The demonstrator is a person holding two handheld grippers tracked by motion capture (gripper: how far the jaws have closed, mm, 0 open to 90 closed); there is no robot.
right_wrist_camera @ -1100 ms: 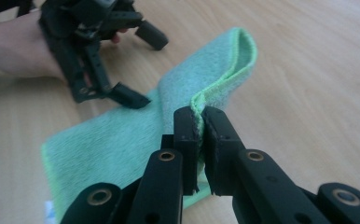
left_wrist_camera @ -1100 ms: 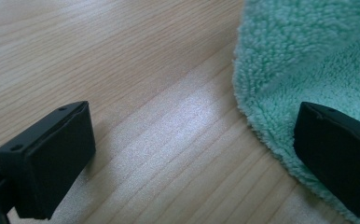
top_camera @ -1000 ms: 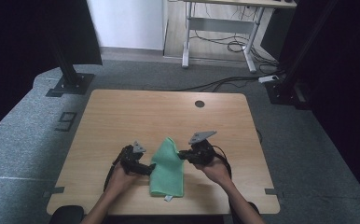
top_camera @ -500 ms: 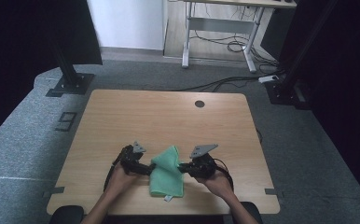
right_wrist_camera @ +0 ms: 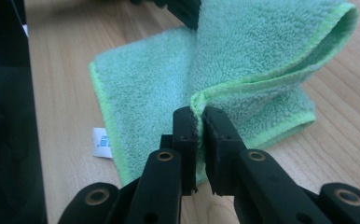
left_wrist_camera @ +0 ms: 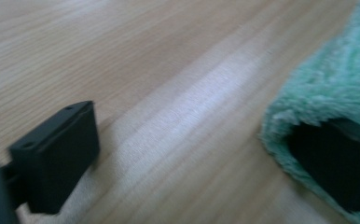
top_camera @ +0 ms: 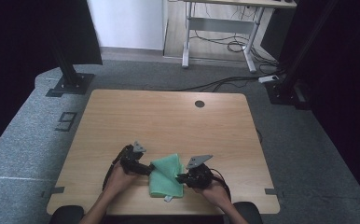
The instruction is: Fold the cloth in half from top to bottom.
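Overhead light is dim and even; glare streaks the table (left_wrist_camera: pixel 201 93) in the blurred left gripper view.

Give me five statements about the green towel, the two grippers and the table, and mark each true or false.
1. The right gripper has its jaws pinched on an edge of the green towel. True.
2. The left gripper is shut on nothing. False: its jaws stand wide apart, one tucked under the towel.
3. The towel lies flat and unfolded. False: part is lifted and folded over.
4. A small white label sticks out from the towel. True.
5. The table has a round hole. True.
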